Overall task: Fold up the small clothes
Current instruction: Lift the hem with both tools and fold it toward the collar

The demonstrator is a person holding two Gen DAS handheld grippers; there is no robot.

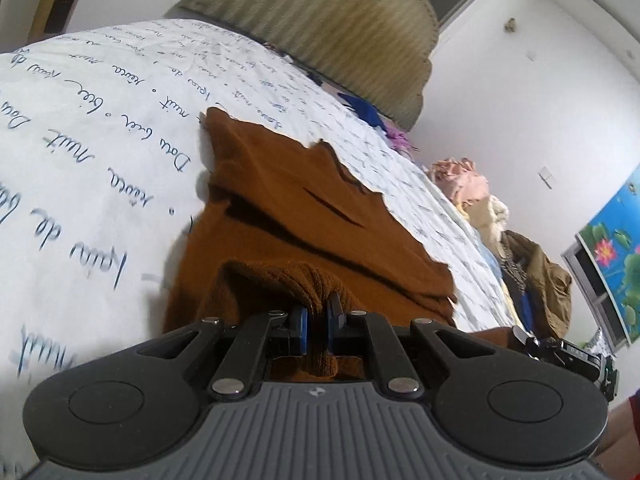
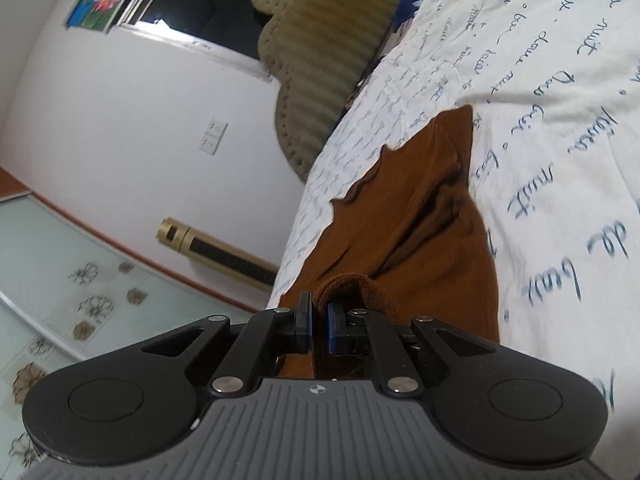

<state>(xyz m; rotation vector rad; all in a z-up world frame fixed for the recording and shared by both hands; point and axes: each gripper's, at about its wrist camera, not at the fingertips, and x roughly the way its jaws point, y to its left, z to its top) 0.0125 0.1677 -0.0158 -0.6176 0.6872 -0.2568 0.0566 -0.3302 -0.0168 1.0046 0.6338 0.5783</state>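
- Left gripper (image 1: 316, 320), seen from its own wrist camera, has its two blue-padded fingers pinched tight on a bunched ribbed edge of a rust-brown garment (image 1: 288, 216).
- Right gripper (image 2: 319, 325), seen from its own camera, is likewise clamped narrowly on a thick rolled edge of the same brown garment (image 2: 404, 220), with the cloth squeezed between its blue pads.
- From both grips the garment stretches away across a bed, its far part lying on a white bedsheet (image 1: 100, 100) printed with dark handwritten script.
- The garment's far edge is wavy and ruffled, and a few long creases run along the cloth.
- In the left view, part of the right gripper's body (image 1: 568, 354) shows at the right edge, just beside the near end of the garment.
- A padded olive-tan headboard (image 1: 340, 28) with a scalloped outline stands at the far end of the bed.
- A pile of other clothes (image 1: 472, 188), pink, cream, blue and khaki, lies along the far right side of the bed in the left view.
- A bright lotus-flower picture (image 1: 612, 256) hangs on the white wall at the right of that view.
- In the right view, a dark window (image 2: 200, 4) sits beside the headboard, with a white wall socket (image 2: 213, 137) below it and a gold tower appliance (image 2: 216, 250) against the wall.
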